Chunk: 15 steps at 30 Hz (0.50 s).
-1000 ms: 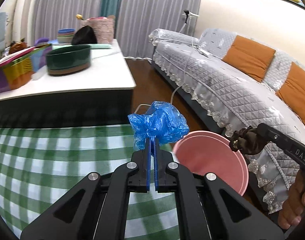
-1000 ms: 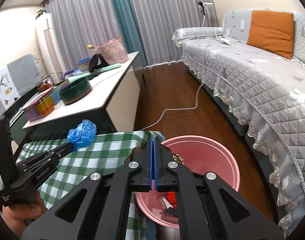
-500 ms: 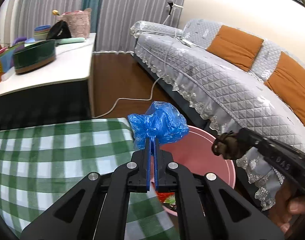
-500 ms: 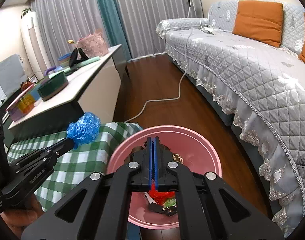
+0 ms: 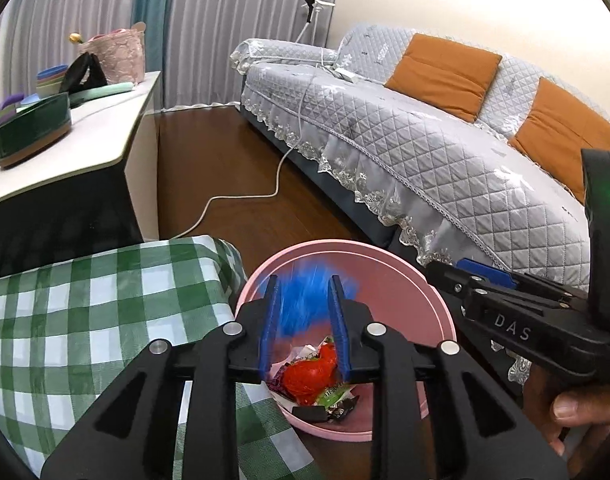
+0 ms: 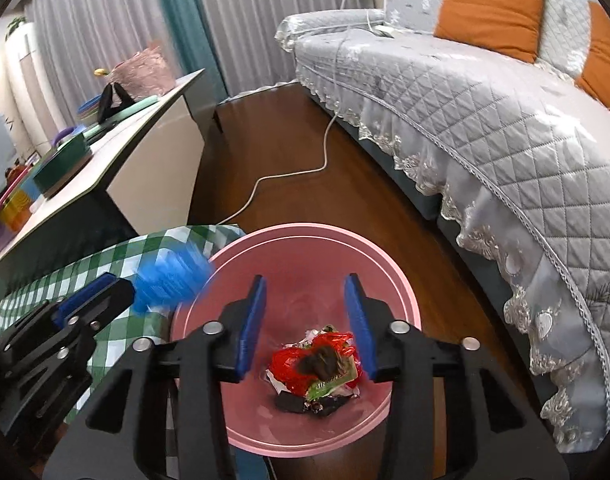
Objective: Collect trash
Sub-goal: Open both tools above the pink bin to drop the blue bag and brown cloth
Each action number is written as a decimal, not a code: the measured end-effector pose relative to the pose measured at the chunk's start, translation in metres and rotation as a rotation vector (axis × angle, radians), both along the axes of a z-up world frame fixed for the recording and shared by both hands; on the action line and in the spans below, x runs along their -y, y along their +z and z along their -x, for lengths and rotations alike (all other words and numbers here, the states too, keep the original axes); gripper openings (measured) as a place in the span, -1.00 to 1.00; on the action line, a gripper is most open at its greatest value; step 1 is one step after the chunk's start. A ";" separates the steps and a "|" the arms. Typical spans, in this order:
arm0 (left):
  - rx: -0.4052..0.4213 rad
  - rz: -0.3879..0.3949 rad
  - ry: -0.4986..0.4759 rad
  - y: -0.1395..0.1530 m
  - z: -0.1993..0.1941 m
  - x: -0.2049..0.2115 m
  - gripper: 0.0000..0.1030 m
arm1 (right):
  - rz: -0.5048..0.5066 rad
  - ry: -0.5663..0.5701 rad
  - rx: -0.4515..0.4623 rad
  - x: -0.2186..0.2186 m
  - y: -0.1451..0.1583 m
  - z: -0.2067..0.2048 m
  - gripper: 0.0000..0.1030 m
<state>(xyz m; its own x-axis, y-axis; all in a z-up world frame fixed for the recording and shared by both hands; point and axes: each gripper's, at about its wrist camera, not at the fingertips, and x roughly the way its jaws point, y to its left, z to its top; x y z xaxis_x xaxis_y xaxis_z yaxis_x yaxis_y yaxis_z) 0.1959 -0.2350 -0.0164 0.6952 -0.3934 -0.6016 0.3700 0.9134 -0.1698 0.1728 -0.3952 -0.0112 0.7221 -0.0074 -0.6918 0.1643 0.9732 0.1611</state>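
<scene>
Pink plastic fills the near middle of both my views: the round bin [image 6: 401,292] stands on the wood floor [image 5: 241,168], just right of the green checked tablecloth [image 5: 85,320]. My left gripper [image 5: 303,312] has just been opening, and its blue pads stand apart; the crumpled blue bag [image 5: 305,296] shows as a blur between them, over the bin's far rim, whether it touches a pad I cannot tell. My right gripper [image 6: 305,320] has just been opening too, jaws spread with nothing between them. Below it, a dark brown lump [image 6: 319,362] lies on the red wrapper [image 6: 289,368] among other scraps at the bin's bottom. Far right runs the grey quilted sofa [image 5: 445,160].
</scene>
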 end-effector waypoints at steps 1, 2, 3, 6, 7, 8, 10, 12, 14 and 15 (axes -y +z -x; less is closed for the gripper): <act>-0.001 0.008 -0.003 0.001 0.000 -0.002 -0.52 | 0.002 -0.001 -0.001 0.000 0.000 0.000 -0.16; 0.001 0.011 -0.007 0.002 0.001 -0.002 -0.52 | 0.004 -0.002 -0.001 -0.001 0.000 0.000 -0.14; 0.008 0.008 -0.012 0.004 0.002 -0.002 -0.52 | 0.005 -0.005 0.000 -0.001 0.001 0.000 -0.09; 0.020 0.007 -0.011 0.009 0.008 -0.003 -0.38 | 0.009 -0.013 0.009 -0.002 0.007 0.003 0.05; 0.025 0.009 -0.008 0.012 0.009 -0.005 -0.31 | 0.010 -0.014 0.012 -0.003 0.009 0.004 0.13; 0.032 0.011 -0.002 0.015 0.012 -0.006 -0.17 | 0.013 -0.019 0.016 -0.004 0.012 0.006 0.18; 0.044 0.022 0.009 0.024 0.016 -0.012 -0.06 | 0.018 -0.028 0.036 -0.005 0.020 0.012 0.40; 0.045 0.051 0.035 0.038 0.020 -0.020 0.05 | 0.018 -0.031 0.055 -0.007 0.028 0.019 0.55; 0.051 0.086 0.061 0.057 0.024 -0.028 0.12 | 0.023 -0.034 0.066 -0.011 0.034 0.023 0.68; 0.064 0.096 0.075 0.070 0.028 -0.032 0.16 | 0.024 -0.037 0.074 -0.013 0.038 0.026 0.73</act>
